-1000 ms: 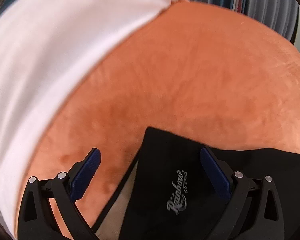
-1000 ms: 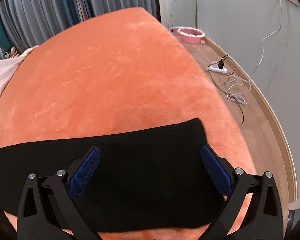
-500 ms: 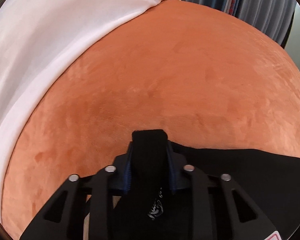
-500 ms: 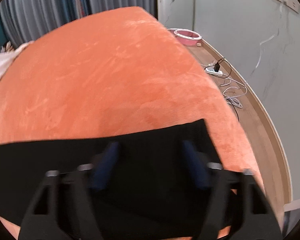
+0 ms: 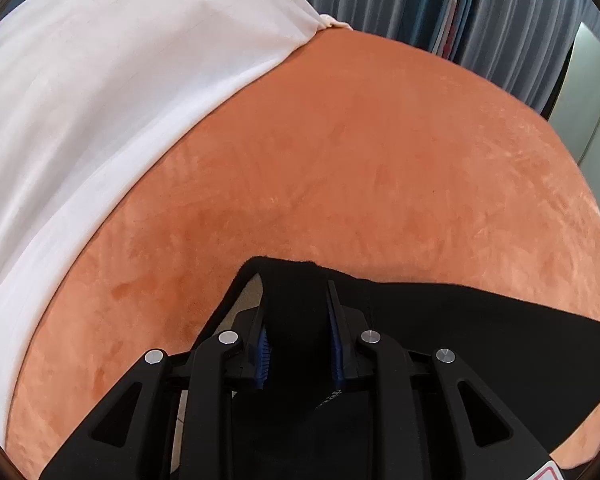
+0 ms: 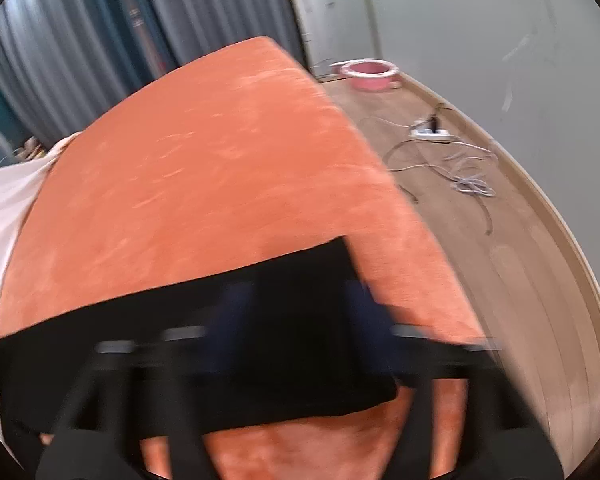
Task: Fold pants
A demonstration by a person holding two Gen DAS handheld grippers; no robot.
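Black fabric pants (image 5: 440, 320) lie spread on a wide orange velvety surface (image 5: 380, 160).

Left gripper (image 5: 298, 336): blue-padded fingers (image 5: 262, 354) narrow, clamped on a bunched fold of the pants' edge. The fold stands up between the pads; the rest of the cloth trails off to the right of the fingers. A strip of pale lining shows just left of them.

Right gripper (image 6: 296, 312): view badly blurred. Its jaws are opening, fingers (image 6: 230, 312) set apart with the black pants (image 6: 180, 344) beneath and between them, pads not pressing the cloth as far as can be told. The pants' corner lies just beyond the right finger.

White draped cloth (image 5: 80, 120) well beyond and left of the left fingers. Grey pleated curtains (image 6: 80, 40) behind. Wooden floor (image 6: 500, 260) with a white power strip and cables (image 6: 430, 133), right of the right fingers.
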